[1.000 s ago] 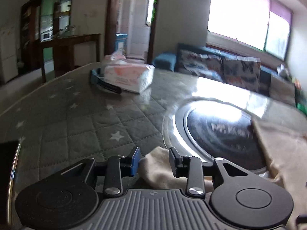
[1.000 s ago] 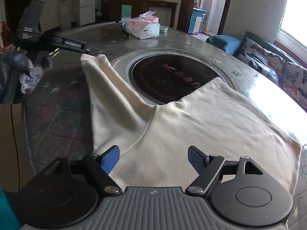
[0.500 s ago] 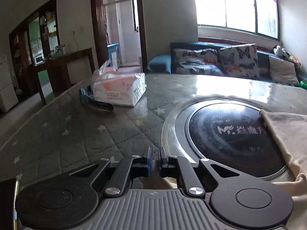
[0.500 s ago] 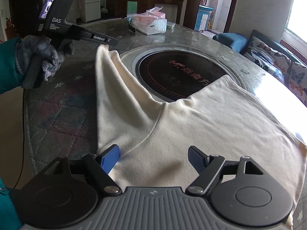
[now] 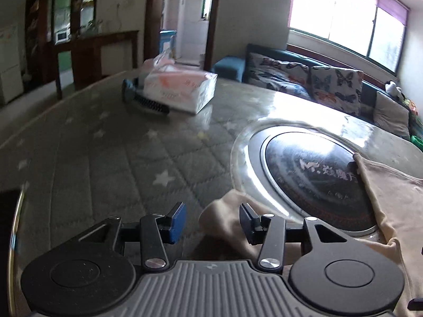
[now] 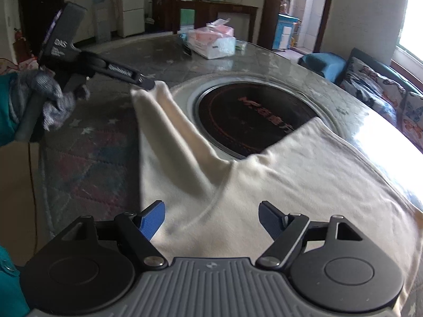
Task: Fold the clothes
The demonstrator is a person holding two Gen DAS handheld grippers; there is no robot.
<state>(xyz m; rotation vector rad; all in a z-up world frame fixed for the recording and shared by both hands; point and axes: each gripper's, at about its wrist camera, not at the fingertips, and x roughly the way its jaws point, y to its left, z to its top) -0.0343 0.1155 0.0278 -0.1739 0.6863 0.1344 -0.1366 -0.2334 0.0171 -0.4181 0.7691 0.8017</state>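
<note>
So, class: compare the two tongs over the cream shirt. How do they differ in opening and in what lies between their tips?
The left tongs stand narrower and are opening, with the end of the shirt's sleeve between their tips. The right tongs stand wide open above the flat body of the shirt, gripping nothing. Both have blue pads, and neither presses on the cloth.

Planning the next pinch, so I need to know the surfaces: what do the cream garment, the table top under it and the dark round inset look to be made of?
Cream garment: soft matte knit, probably cotton; it drapes and creases. Table top: quilted star-print fabric, apparently under a clear glossy sheet, since it reflects the window. Dark round inset: smooth black glass-like plate in a metal ring.
</note>
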